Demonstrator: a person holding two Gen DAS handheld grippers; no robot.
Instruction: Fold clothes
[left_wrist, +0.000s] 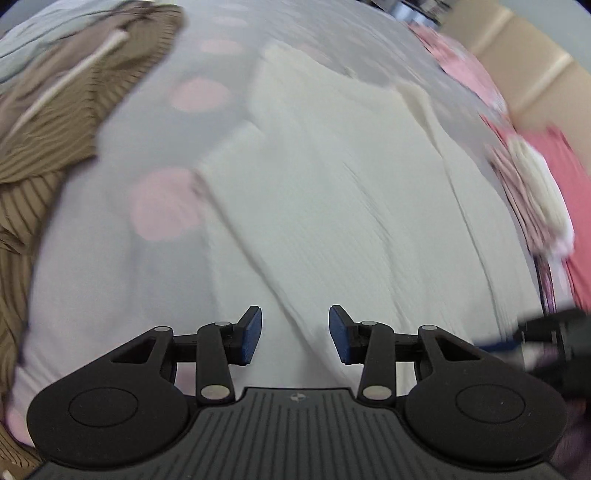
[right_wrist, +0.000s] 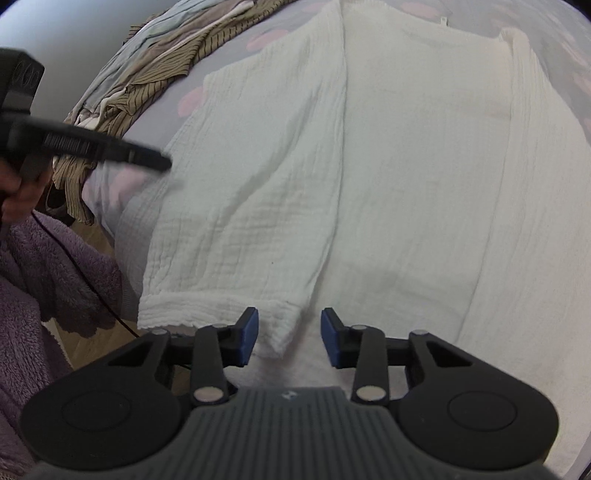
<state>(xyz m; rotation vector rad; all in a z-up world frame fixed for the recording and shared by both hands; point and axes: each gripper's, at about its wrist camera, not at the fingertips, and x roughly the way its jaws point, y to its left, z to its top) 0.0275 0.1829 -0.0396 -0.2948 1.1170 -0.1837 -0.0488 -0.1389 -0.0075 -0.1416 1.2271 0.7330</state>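
White garment (right_wrist: 369, 166) flat on spotted sheet (left_wrist: 110, 258) | striped clothes (left_wrist: 48, 122) heaped beside

The crinkled garment (right_wrist: 369, 177) spread across the bed is plain white, with a fine rippled weave and no print. The bedsheet (left_wrist: 110, 280) under it is pale lilac-grey dotted with large soft pink circles. At ten o'clock in the left wrist view lies a tan garment (left_wrist: 48, 122) with thin dark pinstripes and a cream cord, and above it a pale blue cloth (left_wrist: 40, 33). At three o'clock sits a pink pile (left_wrist: 554, 173) with a white fluffy patch. The left gripper (left_wrist: 295, 334) and right gripper (right_wrist: 289, 338) are black, with blue pads on the fingers (right_wrist: 248, 338). At eight o'clock in the right wrist view a fleecy sleeve (right_wrist: 40, 266) is dusky purple.
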